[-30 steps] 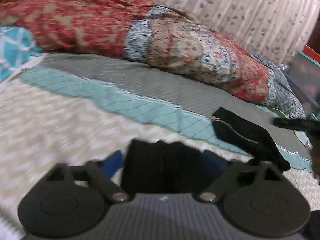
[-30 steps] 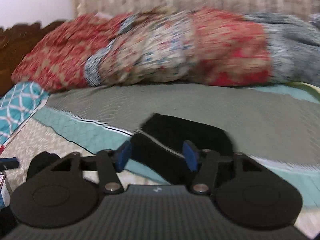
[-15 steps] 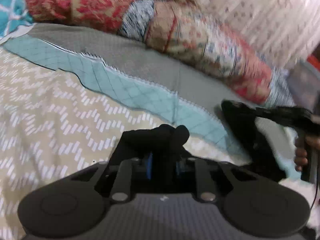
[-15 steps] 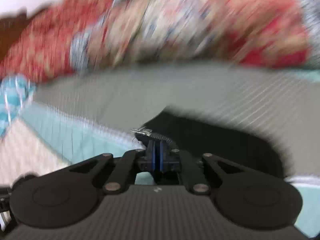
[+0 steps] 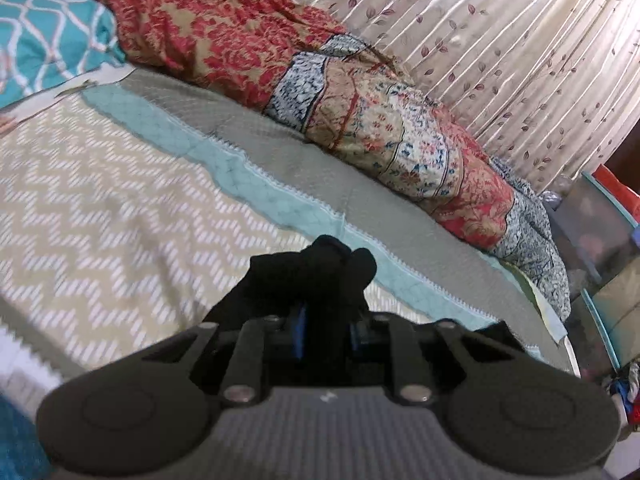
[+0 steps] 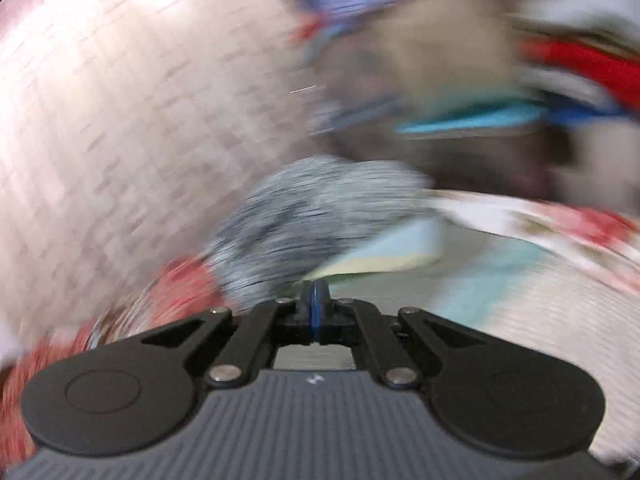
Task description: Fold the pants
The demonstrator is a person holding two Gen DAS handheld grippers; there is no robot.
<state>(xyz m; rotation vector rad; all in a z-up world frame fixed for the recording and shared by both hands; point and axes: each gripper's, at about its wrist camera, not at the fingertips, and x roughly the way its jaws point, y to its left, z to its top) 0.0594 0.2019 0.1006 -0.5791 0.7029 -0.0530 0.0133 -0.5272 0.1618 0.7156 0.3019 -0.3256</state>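
Note:
The black pants (image 5: 308, 276) bunch up between the blue pads of my left gripper (image 5: 326, 332), which is shut on the cloth and holds it above the zigzag bedspread (image 5: 120, 216). More black cloth shows low at the right of that view (image 5: 496, 332). My right gripper (image 6: 315, 314) has its blue pads pressed together. Its view is heavily blurred, and I cannot see any black cloth between the pads.
A rolled red and floral quilt (image 5: 328, 92) lies along the far side of the bed, against a leaf-print curtain (image 5: 500, 32). A teal pillow (image 5: 44, 36) sits at far left. Boxes and clutter (image 5: 608, 232) stand past the bed's right edge.
Both grippers closed over the last second, the left on the pants. The left gripper has lifted the cloth. The right gripper has swung fast to the right, away from the zipper end.

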